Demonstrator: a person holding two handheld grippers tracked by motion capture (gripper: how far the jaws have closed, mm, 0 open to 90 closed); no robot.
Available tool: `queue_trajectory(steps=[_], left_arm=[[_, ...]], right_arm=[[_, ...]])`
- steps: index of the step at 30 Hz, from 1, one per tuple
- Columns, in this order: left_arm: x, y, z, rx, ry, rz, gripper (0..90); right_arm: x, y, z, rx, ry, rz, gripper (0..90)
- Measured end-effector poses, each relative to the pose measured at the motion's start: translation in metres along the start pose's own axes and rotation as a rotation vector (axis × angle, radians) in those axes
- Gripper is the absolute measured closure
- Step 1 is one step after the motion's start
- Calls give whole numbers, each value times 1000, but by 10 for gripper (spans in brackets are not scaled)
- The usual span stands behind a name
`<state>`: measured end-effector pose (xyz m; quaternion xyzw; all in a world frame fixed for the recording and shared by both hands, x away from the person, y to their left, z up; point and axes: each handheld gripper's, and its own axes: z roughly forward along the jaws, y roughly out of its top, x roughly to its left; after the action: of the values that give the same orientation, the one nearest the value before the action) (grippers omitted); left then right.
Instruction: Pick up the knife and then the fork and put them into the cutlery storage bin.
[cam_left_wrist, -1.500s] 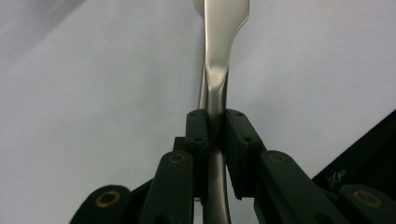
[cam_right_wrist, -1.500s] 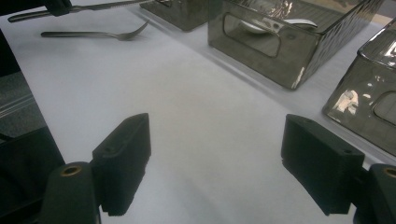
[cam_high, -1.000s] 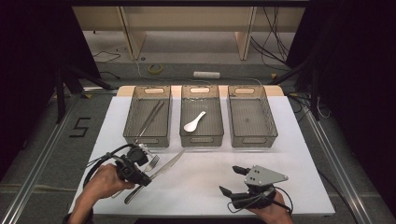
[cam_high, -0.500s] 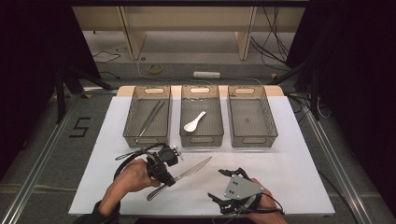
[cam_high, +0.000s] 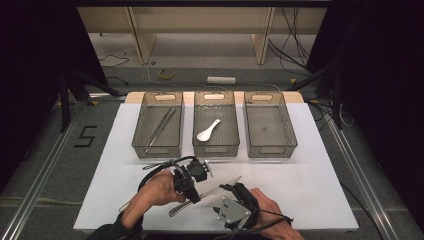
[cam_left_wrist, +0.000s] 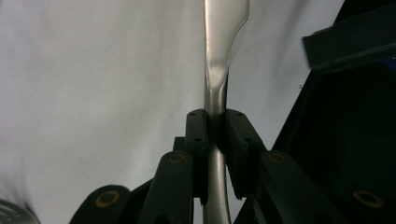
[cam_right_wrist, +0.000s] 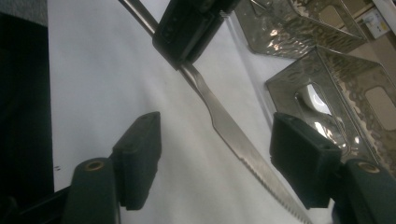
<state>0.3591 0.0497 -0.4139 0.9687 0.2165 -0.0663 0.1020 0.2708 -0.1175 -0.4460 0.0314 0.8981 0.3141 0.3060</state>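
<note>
Left gripper (cam_high: 192, 180) pinching a table knife (cam_high: 220, 186) at the neck where handle meets blade, pads pressed flat on the metal, knife lifted over the near middle of the white worktop (cam_high: 320, 185), blade pointing toward the right gripper (cam_high: 231, 189). Right gripper's jaws have just been closing; they stand spread either side of the blade (cam_right_wrist: 243, 144), not touching it yet. Knife looks like one-piece steel: stiff, fairly light, smooth and slippery, serrated along one edge. Best grip is across the flat faces, at neck or handle; pinching on the thin edges would likely let it twist or slide. A blade grab for the handover should be flat on, well back from the tip. Three trays along the far edge: tongs in the left tray (cam_high: 158, 125), white spoon (cam_high: 208, 131) in the middle one, right tray (cam_high: 270, 125) bare
</note>
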Motion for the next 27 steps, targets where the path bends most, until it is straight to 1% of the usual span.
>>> queue_trajectory(steps=[1,2,3,4,5,6,7,8,9,10,12,14,16,17,18,20,23,25,27], left_arm=[[-1,1,0,11,-1,8,795],[-4,2,1,21,3,14,795],[-6,4,2,20,8,15,795],[-6,5,2,24,6,22,795],[-8,8,3,25,1,26,795],[-10,9,4,30,-2,38,795],[-11,11,5,36,-2,43,795],[-12,13,5,41,0,52,795],[-14,14,6,40,1,55,795],[-14,16,6,41,2,60,795],[-16,17,5,42,-1,66,795],[-17,18,4,37,0,63,795],[-17,19,5,40,3,67,795],[-17,20,5,41,4,68,795],[-17,20,5,47,2,70,795],[-19,22,6,47,4,76,795],[-21,24,6,53,0,89,795],[-22,25,6,45,0,86,795],[-22,27,5,44,1,96,795]], right_arm=[[0,0,1,11,-8,-19,376],[3,1,2,17,-13,-15,378],[3,2,3,28,-8,-36,382],[3,1,4,37,-20,-75,391],[4,2,5,41,-24,-73,398],[5,2,6,46,-14,-85,408],[8,3,8,45,-23,-65,421],[9,3,9,54,-31,-83,431],[9,3,9,63,-32,-113,443],[10,3,10,69,-45,-123,465],[13,3,10,75,-57,-140,506],[14,2,10,81,-67,-162,533],[15,2,11,86,-67,-201,561],[16,2,11,93,-74,-209,582],[16,1,12,87,-73,-252,599],[18,2,13,93,-88,-280,627],[22,3,15,106,-93,-302,662],[24,3,16,115,-100,-329,692],[25,4,16,114,-109,-350,728]])
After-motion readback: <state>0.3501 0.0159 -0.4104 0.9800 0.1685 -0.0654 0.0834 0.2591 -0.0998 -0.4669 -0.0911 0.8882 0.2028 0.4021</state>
